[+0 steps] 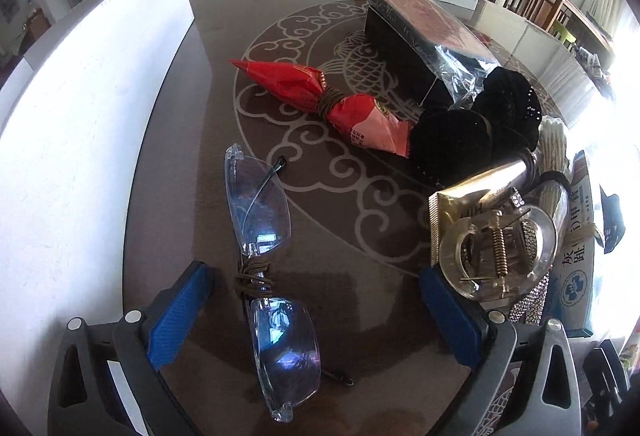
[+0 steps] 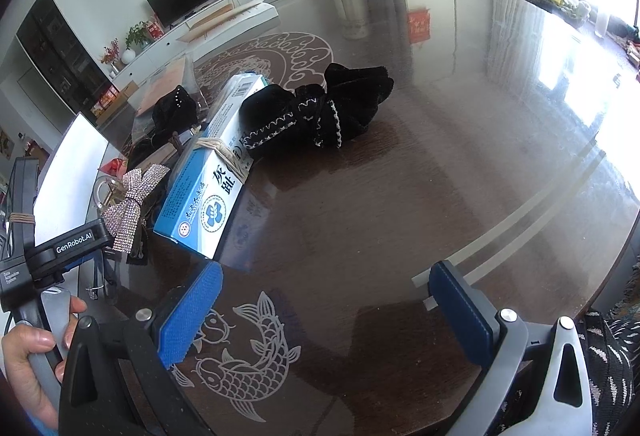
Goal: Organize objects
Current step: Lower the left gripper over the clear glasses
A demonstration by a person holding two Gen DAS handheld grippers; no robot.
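Note:
Rimless glasses point(image 1: 272, 268) with a brown band wound round the bridge lie on the glass table between the blue pads of my open left gripper point(image 1: 316, 288), untouched by either pad. A clear hair claw clip point(image 1: 500, 248) sits by the right pad. Further off lie a red packet point(image 1: 320, 96) tied with a band and black velvet hair pieces point(image 1: 480, 124). In the right wrist view my right gripper point(image 2: 324, 300) stands open over bare table. Ahead of it lie a blue and white box point(image 2: 212, 184), a rhinestone bow point(image 2: 136, 200) and a black velvet bow point(image 2: 320, 112).
A white board point(image 1: 80, 116) stands along the left. A dark box point(image 1: 404, 48) under a clear-wrapped flat pack point(image 1: 432, 20) sits at the back. A person's hand point(image 2: 28, 352) holds the left gripper's handle. The round table's edge point(image 2: 600, 264) curves at the right.

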